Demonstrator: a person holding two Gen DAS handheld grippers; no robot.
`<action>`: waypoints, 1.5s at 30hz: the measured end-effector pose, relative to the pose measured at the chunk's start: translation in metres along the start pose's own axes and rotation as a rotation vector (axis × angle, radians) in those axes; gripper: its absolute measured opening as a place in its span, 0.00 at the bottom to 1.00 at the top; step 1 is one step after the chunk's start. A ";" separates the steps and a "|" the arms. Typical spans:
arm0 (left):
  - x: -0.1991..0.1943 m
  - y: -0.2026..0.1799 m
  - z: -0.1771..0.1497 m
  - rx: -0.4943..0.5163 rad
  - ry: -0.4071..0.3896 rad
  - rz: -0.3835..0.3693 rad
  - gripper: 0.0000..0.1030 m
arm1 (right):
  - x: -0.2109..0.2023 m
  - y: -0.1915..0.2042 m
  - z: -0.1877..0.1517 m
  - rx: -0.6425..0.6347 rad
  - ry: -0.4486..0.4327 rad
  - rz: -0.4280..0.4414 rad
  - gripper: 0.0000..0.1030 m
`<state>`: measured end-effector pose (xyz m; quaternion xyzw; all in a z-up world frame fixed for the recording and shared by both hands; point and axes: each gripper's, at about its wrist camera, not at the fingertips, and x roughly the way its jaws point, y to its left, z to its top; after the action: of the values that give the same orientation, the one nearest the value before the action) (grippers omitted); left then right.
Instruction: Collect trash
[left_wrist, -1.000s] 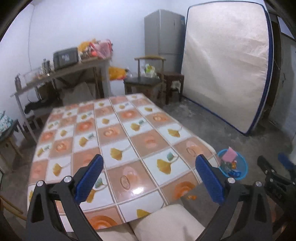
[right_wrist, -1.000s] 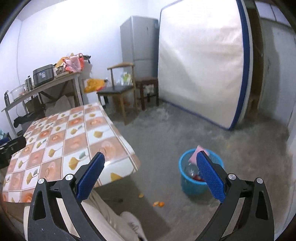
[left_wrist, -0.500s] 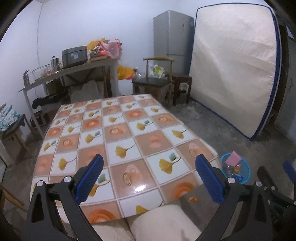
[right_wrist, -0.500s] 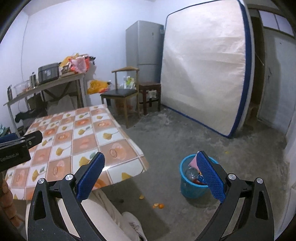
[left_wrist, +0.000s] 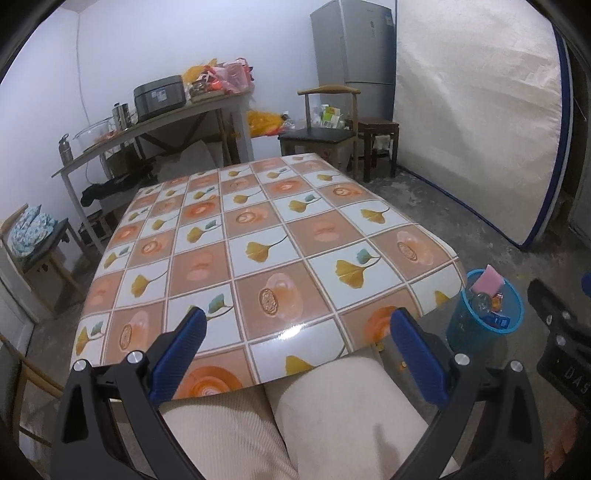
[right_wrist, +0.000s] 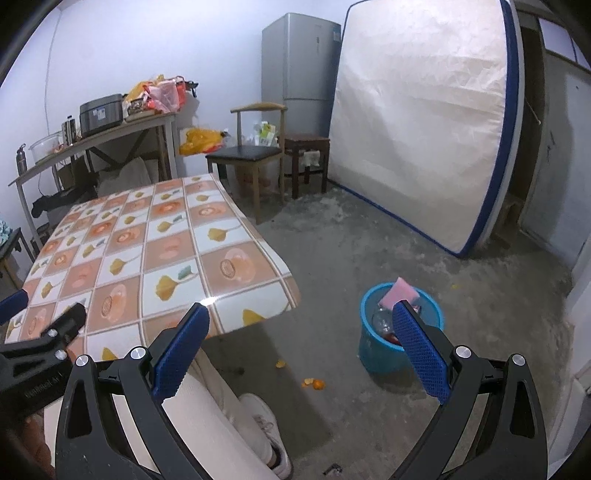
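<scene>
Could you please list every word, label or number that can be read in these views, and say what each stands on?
"DAS": partial white letters on the right gripper's black body, cut off at the frame edge.
White lettering on the left gripper's black body: too blurred to read.
Labels on the fridge and rice cooker: too small.

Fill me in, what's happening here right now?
A seated person holds a gripper in each hand over the patterned table. The left gripper and the right gripper are both open and hold nothing. The blue bin on the floor beside the table already holds trash, a pink sponge on top. A few orange peel bits lie on the floor near the person's shoe.
</scene>
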<state>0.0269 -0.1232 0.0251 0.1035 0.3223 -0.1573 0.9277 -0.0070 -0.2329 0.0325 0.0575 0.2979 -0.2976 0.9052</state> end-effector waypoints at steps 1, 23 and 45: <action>0.000 0.001 -0.001 -0.003 0.004 -0.001 0.95 | 0.001 -0.001 -0.001 0.000 0.008 -0.001 0.92; 0.011 0.001 -0.006 -0.006 0.066 -0.034 0.95 | 0.009 -0.011 -0.008 0.016 0.080 -0.040 0.92; 0.011 0.003 -0.007 -0.007 0.085 -0.024 0.95 | 0.012 -0.021 -0.011 0.044 0.091 -0.066 0.92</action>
<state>0.0324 -0.1214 0.0130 0.1029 0.3629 -0.1626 0.9117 -0.0171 -0.2532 0.0183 0.0809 0.3340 -0.3306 0.8790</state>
